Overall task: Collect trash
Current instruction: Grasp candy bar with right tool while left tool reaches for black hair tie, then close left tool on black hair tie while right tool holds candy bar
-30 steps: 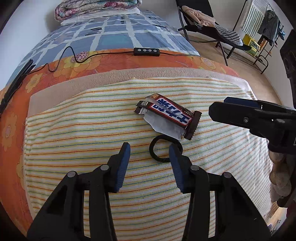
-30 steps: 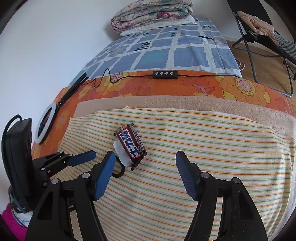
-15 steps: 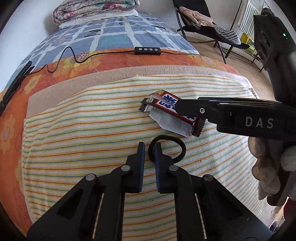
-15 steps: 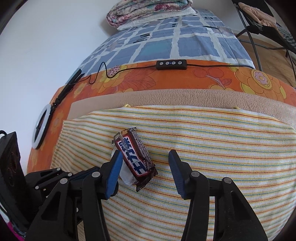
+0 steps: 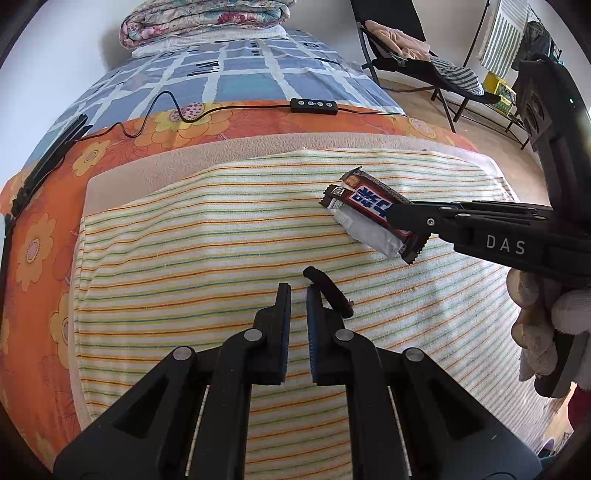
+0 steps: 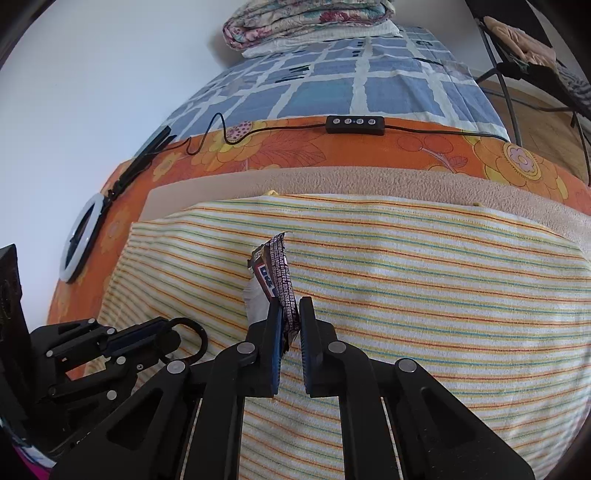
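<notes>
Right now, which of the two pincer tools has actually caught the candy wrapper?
The right gripper: its fingers are closed on the end of the candy wrapper. The left gripper is pinched on a black hair tie instead.

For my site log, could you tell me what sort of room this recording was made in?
Most likely a bedroom in a home: a bed with a blue checked sheet, a folded floral quilt at its head, and a folding chair draped with clothes beside it.
</notes>
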`<action>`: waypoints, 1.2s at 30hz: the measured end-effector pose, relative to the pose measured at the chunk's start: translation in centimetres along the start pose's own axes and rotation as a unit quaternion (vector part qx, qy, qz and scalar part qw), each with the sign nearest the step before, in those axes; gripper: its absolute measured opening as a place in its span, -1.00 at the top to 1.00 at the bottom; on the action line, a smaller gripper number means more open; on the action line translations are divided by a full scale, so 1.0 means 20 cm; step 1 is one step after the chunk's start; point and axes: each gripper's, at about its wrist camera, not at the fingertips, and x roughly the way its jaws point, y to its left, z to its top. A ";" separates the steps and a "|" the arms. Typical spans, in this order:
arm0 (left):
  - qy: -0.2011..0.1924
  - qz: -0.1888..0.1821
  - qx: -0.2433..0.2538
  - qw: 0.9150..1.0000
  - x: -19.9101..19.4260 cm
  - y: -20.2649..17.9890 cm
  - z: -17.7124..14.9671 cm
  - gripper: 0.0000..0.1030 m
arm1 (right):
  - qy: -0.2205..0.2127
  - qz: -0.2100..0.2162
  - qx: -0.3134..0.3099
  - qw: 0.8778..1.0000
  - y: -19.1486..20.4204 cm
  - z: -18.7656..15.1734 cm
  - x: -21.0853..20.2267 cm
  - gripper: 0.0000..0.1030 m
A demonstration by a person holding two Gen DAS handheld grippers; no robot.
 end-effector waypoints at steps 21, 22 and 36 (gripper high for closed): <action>0.060 0.026 -0.022 0.998 0.11 -0.05 0.00 -0.13 | -0.022 -0.011 -0.004 1.000 -0.07 -0.11 -0.25 0.86; 0.056 0.034 -0.013 0.998 0.11 -0.07 -0.01 -0.13 | -0.022 -0.012 -0.004 1.000 -0.07 -0.11 -0.26 0.86; -0.002 0.014 -0.033 0.999 -0.13 -0.04 -0.07 0.90 | -0.032 -0.039 -0.027 0.998 -0.04 -0.27 -0.45 0.86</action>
